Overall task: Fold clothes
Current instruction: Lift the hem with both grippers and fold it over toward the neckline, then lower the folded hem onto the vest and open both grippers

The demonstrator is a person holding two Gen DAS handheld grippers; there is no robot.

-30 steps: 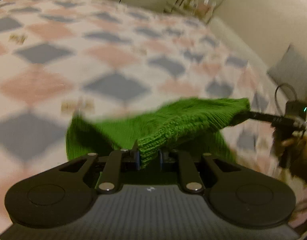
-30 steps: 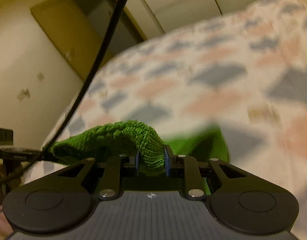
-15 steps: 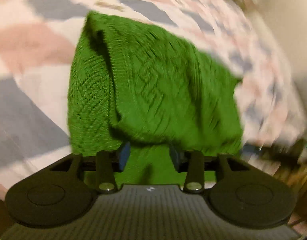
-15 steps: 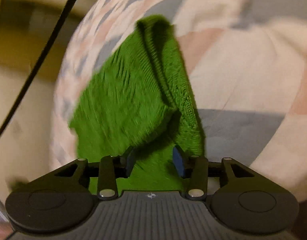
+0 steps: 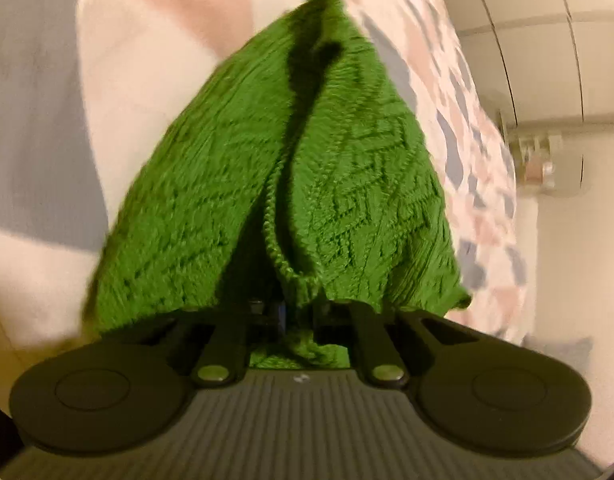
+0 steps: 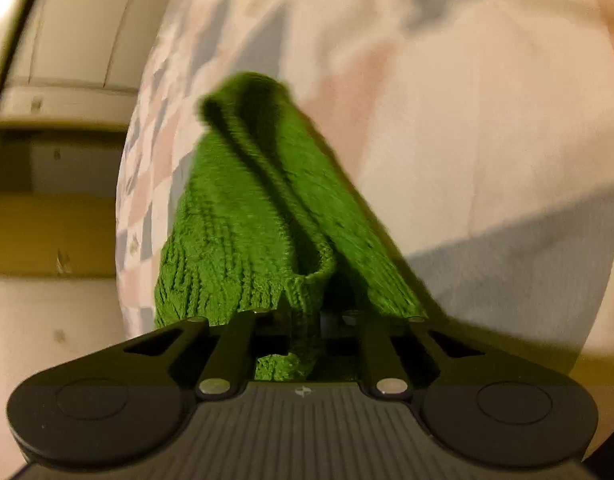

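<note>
Your left claw [image 5: 297, 314] and right claw [image 6: 305, 320] are each clamped on a near edge of the green knit [image 5: 307, 168], whose doubled length runs straight away from you over the bed [image 5: 39, 120].

Both grippers' fingers [image 5: 281, 312] buried in green knit [image 5: 347, 168]; bedspread [image 6: 467, 120] blurred.

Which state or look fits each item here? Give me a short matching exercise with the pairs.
Items:
1. left gripper
2. right gripper
3. green knit garment
4. bedspread

Descriptions:
A. checked in pink, grey and white
B. doubled over, held at two spots
C. jaws shut on knit, wall fittings at far right of its view
D. jaws shut on knit, yellowish wall at left

Pairs: 1-C, 2-D, 3-B, 4-A
</note>
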